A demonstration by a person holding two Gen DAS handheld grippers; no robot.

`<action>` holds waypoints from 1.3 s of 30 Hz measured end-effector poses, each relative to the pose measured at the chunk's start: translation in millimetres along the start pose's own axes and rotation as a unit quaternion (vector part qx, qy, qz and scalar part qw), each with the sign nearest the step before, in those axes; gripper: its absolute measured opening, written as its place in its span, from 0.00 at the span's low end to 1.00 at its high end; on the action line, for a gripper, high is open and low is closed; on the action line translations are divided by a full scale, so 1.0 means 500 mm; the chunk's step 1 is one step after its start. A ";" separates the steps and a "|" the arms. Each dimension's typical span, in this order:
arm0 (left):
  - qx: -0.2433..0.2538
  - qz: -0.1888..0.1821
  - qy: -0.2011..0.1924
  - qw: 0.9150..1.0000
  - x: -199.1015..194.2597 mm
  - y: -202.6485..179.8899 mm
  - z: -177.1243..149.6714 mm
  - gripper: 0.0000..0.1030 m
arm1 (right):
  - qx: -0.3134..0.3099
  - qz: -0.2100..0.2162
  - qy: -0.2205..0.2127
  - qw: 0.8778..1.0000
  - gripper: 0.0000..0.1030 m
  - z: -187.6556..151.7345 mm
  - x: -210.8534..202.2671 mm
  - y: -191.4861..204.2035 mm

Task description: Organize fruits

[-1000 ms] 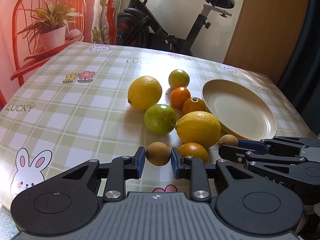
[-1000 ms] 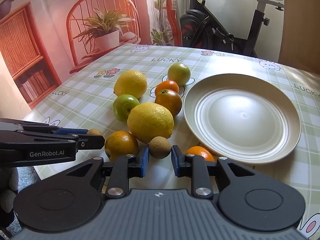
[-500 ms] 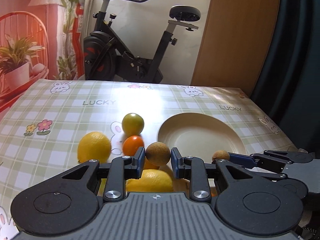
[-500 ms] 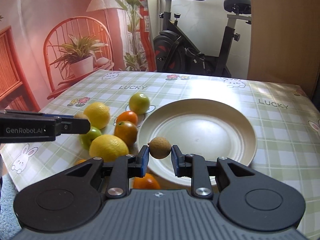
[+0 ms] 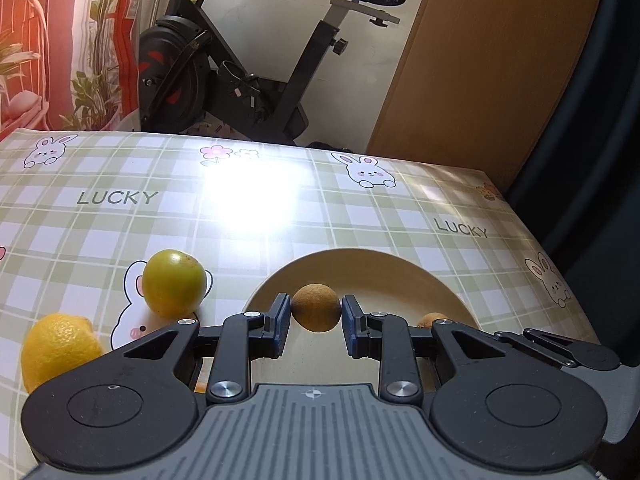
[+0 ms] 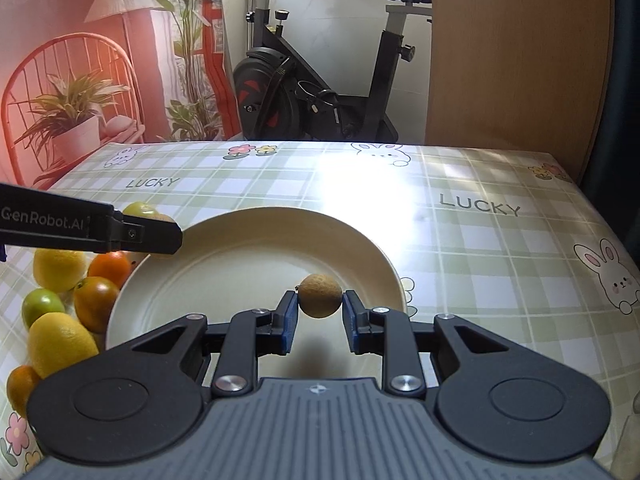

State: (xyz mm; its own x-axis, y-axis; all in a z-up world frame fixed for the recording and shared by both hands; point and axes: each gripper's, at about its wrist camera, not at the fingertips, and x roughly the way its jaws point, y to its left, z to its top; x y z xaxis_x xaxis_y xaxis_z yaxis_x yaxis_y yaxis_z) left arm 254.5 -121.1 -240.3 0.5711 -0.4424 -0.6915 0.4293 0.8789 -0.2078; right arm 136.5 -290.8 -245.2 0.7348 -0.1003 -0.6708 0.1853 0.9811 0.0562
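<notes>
Both tools were clamped on brown fruits: left tool (image 5: 316, 315), right tool (image 6: 319, 307), over the plate (image 6: 248, 240). You needed a low, gentle release.

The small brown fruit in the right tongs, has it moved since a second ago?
Yes. The brown fruit in the right tongs went from the table's near edge beside the loose citrus to over the plate, carried up and right.

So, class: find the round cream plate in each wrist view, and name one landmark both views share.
Left wrist view: round cream plate sits low centre, partly hidden behind the jaws and the brown fruit they hold.
Right wrist view: the plate fills the centre, nearly whole.
Shared landmark: the black exercise bike behind the table.
</notes>
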 end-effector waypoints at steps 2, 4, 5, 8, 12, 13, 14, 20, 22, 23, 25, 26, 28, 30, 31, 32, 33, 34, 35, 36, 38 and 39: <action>0.005 0.006 0.006 1.000 0.015 -0.004 0.002 0.29 | 0.002 -0.002 0.003 1.000 0.26 0.004 0.012 -0.004; 0.009 0.009 0.010 1.000 0.018 -0.008 0.001 0.29 | 0.003 -0.002 0.005 1.000 0.26 0.007 0.021 -0.005; 0.010 0.011 0.012 1.000 0.020 -0.010 0.001 0.29 | 0.005 -0.003 0.006 1.000 0.26 0.007 0.024 -0.005; 0.012 0.010 0.018 1.000 0.025 -0.011 0.002 0.29 | 0.014 -0.001 0.007 1.000 0.26 0.009 0.033 -0.008; 0.021 0.005 0.028 0.999 0.028 -0.018 0.005 0.33 | 0.006 0.000 0.003 1.000 0.26 0.010 0.034 -0.005; 0.021 0.006 0.031 0.999 0.026 -0.017 0.004 0.38 | 0.006 -0.003 0.001 1.000 0.27 0.011 0.032 -0.006; 0.020 0.007 0.030 0.999 0.021 -0.015 0.004 0.47 | 0.008 -0.004 0.000 1.000 0.30 0.011 0.029 -0.008; 0.002 0.003 0.017 1.000 -0.028 0.004 0.002 0.51 | 0.007 -0.008 -0.018 1.000 0.42 0.016 -0.013 -0.010; 0.004 0.003 0.008 1.000 -0.054 0.008 -0.003 0.51 | 0.013 -0.005 -0.026 1.000 0.45 0.016 -0.034 -0.009; 0.004 0.003 0.004 1.000 -0.067 0.010 -0.006 0.51 | 0.015 -0.003 -0.029 0.999 0.45 0.015 -0.043 -0.008; 0.006 0.004 -0.003 1.000 -0.092 0.012 -0.011 0.51 | 0.020 0.000 -0.033 0.999 0.45 0.013 -0.060 -0.002; 0.009 0.004 -0.008 1.000 -0.105 0.012 -0.015 0.51 | 0.024 0.002 -0.035 0.999 0.45 0.011 -0.068 0.001; 0.018 0.002 -0.024 1.000 -0.134 0.014 -0.025 0.51 | 0.030 0.008 -0.041 0.999 0.45 0.006 -0.087 0.009; 0.021 0.013 -0.039 0.999 -0.162 0.019 -0.040 0.51 | 0.036 0.012 -0.048 0.998 0.48 -0.002 -0.106 0.020; 0.022 0.024 -0.045 0.998 -0.175 0.022 -0.048 0.51 | 0.040 0.017 -0.053 0.998 0.51 -0.007 -0.116 0.028; 0.021 0.036 -0.052 0.998 -0.185 0.025 -0.055 0.51 | 0.044 0.021 -0.059 0.997 0.57 -0.013 -0.125 0.034; 0.020 0.048 -0.059 0.997 -0.199 0.032 -0.061 0.51 | 0.046 0.024 -0.066 0.996 0.65 -0.020 -0.135 0.042; 0.018 0.054 -0.064 0.996 -0.211 0.037 -0.067 0.51 | 0.045 0.025 -0.075 0.996 0.70 -0.028 -0.144 0.050; 0.015 0.058 -0.066 0.996 -0.221 0.043 -0.072 0.51 | 0.042 0.024 -0.081 0.996 0.80 -0.034 -0.151 0.057; 0.010 0.062 -0.066 0.996 -0.228 0.048 -0.077 0.51 | 0.036 0.022 -0.087 0.995 0.85 -0.041 -0.158 0.069; -0.004 0.066 -0.069 0.995 -0.244 0.060 -0.090 0.51 | 0.023 0.022 -0.087 0.996 0.87 -0.048 -0.164 0.086; -0.010 0.067 -0.070 0.995 -0.252 0.066 -0.097 0.51 | 0.016 0.026 -0.084 0.996 0.88 -0.050 -0.164 0.095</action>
State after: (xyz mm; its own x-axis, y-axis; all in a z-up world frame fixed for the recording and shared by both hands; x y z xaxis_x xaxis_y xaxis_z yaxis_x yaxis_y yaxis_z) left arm 162.7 -27.5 -193.6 0.7155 -0.3400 -0.6104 0.3294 0.9346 -0.1345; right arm 68.8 -232.1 -205.9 0.8416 -0.0793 -0.5342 0.1639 0.9800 0.1127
